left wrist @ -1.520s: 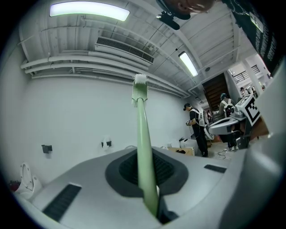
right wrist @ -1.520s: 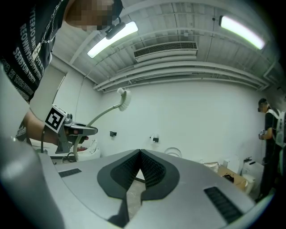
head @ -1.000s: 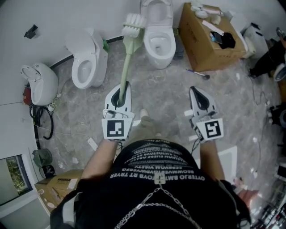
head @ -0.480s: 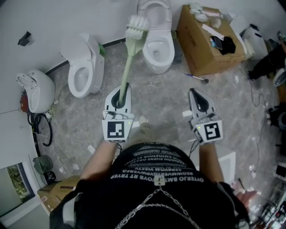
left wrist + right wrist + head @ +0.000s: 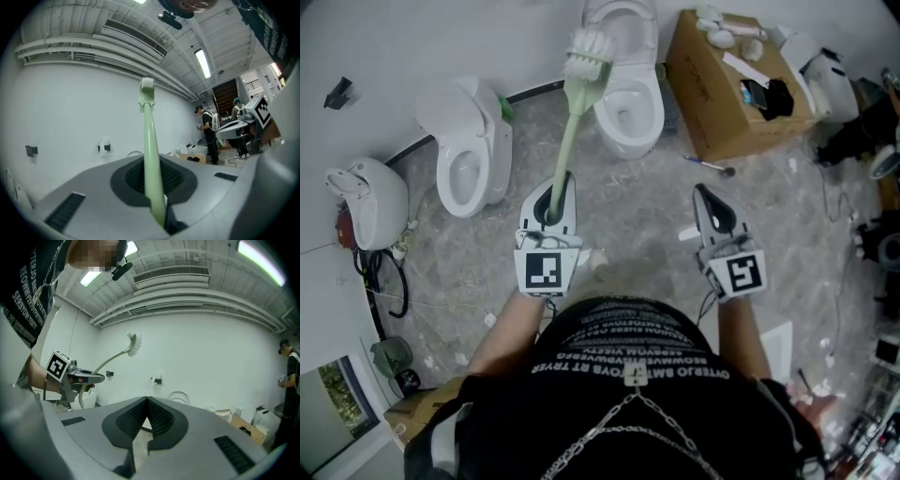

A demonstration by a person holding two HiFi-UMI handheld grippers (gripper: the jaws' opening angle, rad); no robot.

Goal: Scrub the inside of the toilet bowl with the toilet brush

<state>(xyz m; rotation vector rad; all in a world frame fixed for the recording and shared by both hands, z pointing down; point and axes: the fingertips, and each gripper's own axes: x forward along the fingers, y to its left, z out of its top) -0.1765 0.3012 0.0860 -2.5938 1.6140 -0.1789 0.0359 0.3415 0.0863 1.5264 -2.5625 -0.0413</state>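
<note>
My left tool (image 5: 549,199) clamped on toilet brush (image 5: 567,122) handle, bristles beside toilet bowl (image 5: 628,141) rim, not inside. Right tool (image 5: 715,208) closed, empty. Should tip bristles down into bowl, grip firm.

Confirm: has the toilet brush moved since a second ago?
Yes: the toilet brush has closed in rightward on the middle toilet; its head now overlaps the left rim in the head view.

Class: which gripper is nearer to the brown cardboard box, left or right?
Right. The right gripper, jaws shut and empty, is just short of the brown cardboard box; the left gripper, clamping the pale green toilet brush, sits farther away to its left.
</note>
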